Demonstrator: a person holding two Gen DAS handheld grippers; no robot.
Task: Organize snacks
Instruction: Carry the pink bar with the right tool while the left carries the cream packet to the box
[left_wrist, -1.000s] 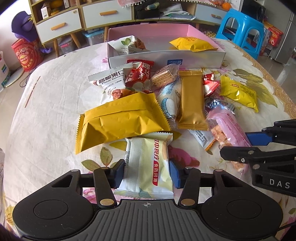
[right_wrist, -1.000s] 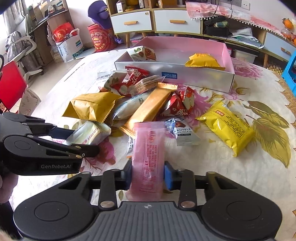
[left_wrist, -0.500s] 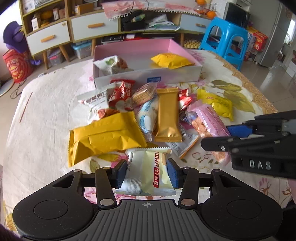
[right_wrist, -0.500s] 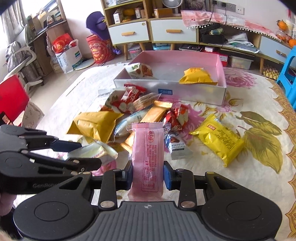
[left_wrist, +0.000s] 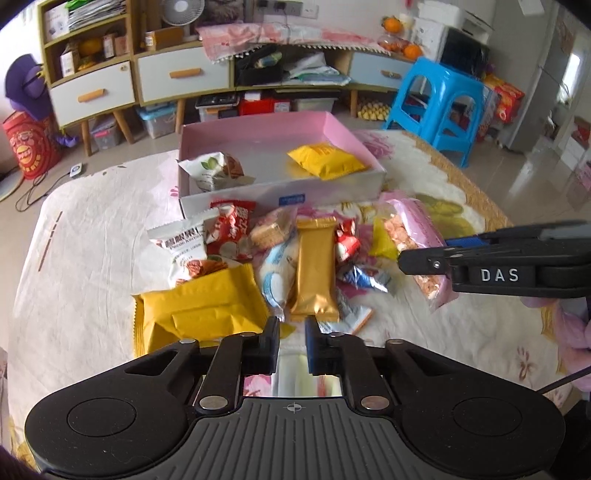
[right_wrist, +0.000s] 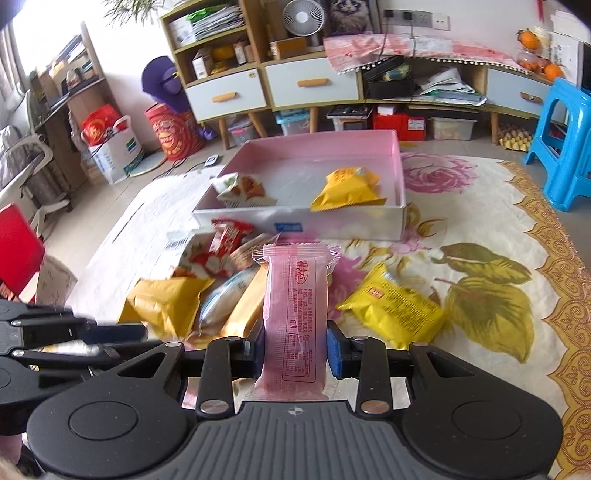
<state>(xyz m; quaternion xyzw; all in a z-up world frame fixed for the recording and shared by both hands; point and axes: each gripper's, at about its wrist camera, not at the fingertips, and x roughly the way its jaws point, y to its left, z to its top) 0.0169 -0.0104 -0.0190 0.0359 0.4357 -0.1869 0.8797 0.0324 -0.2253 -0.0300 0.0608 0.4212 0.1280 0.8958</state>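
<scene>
Right gripper (right_wrist: 295, 349) is clamped on a pink packet (right_wrist: 295, 314), raised short of the pink box (right_wrist: 399, 173). Left gripper (left_wrist: 291, 345) jaws stand narrow; a pale packet (left_wrist: 291, 373) shows between and beneath them, seemingly pinched. Loose snacks (left_wrist: 314, 266) lie between grippers and box. Step in hand: carrying. Next move calls for reaching over the box's near wall, then releasing inside beside the yellow bag (right_wrist: 347, 186).

A lived-in home living room: wooden cabinets (right_wrist: 312, 83) with drawers, a desk fan (right_wrist: 303, 16), blue plastic stool (left_wrist: 439, 101), oranges (left_wrist: 402, 48).
</scene>
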